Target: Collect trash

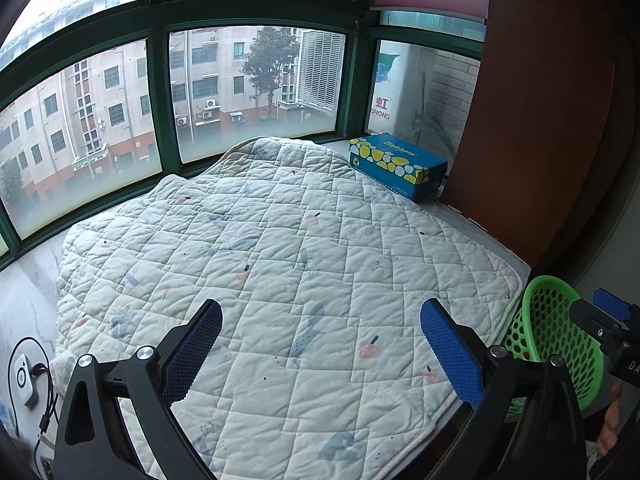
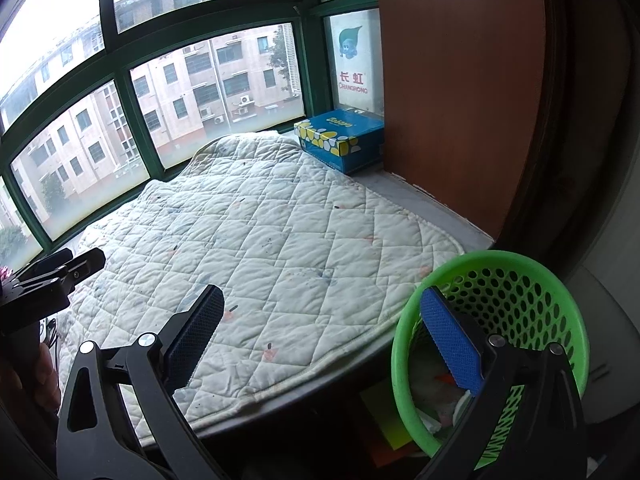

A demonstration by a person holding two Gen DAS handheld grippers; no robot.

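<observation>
**Operator:** Trash location and orientation?

**Technician:** Trash (image 2: 438,404) lies in the bottom of the green perforated basket (image 2: 532,280), which stands below the front right corner of the window ledge (image 2: 404,188), just beside its edge. Pale crumpled pieces and one orange scrap are visible. No single long axis can be read from the heap. The basket itself stands upright, mouth upward; its axis is vertical.

**Operator:** Right gripper status?

**Technician:** Right gripper (image 2: 320,340): jaws spread wide, nothing between them. One blue pad (image 2: 450,344) sits over the basket mouth; the other finger is over the quilted mat (image 2: 260,232).

**Operator:** Left gripper status?

**Technician:** Left gripper (image 1: 320,356): jaws spread wide, nothing held, positioned above the near part of the mat. The basket (image 1: 556,336) appears at its right.

**Operator:** Other items on the ledge?

**Technician:** Blue tissue box (image 2: 340,140) at the far right corner, its long side running along the mat edge, near the brown panel (image 2: 460,100). A small white device (image 1: 25,378) with black cables lies left of the mat.
</observation>
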